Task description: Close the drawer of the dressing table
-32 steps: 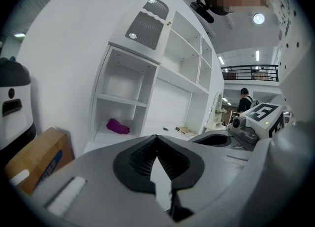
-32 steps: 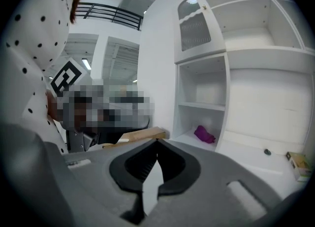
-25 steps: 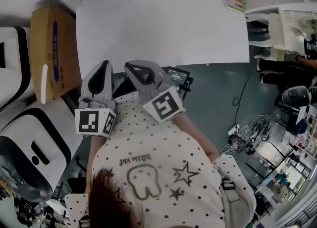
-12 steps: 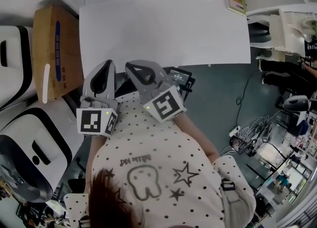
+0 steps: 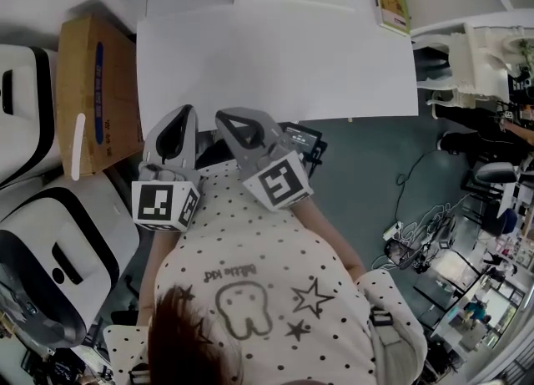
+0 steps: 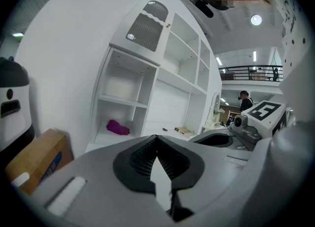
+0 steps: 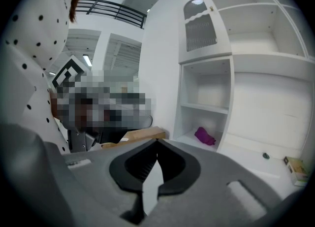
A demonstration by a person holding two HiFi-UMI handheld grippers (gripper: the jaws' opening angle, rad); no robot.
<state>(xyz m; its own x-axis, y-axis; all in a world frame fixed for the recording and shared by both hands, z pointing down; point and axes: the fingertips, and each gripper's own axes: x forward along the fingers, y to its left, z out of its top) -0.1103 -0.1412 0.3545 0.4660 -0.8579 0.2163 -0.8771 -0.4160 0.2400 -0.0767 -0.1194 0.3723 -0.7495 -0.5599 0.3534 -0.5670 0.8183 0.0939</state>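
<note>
The white dressing table point(image 5: 275, 66) spreads across the far side, its broad flat top bare near you, and no view shows its drawer, so I judge the push not yet begun. Your left gripper point(image 5: 178, 113) and right gripper point(image 5: 227, 116) sit by your chest, jaws together and empty; next, find the drawer front and press squarely

Left gripper point(image 5: 184, 110) and right gripper point(image 5: 222, 114) are held side by side, close together, both pointing forward and tipped slightly down. Left jaws are pressed together, nothing between them. Right jaws meet at the tips, empty too.
</note>
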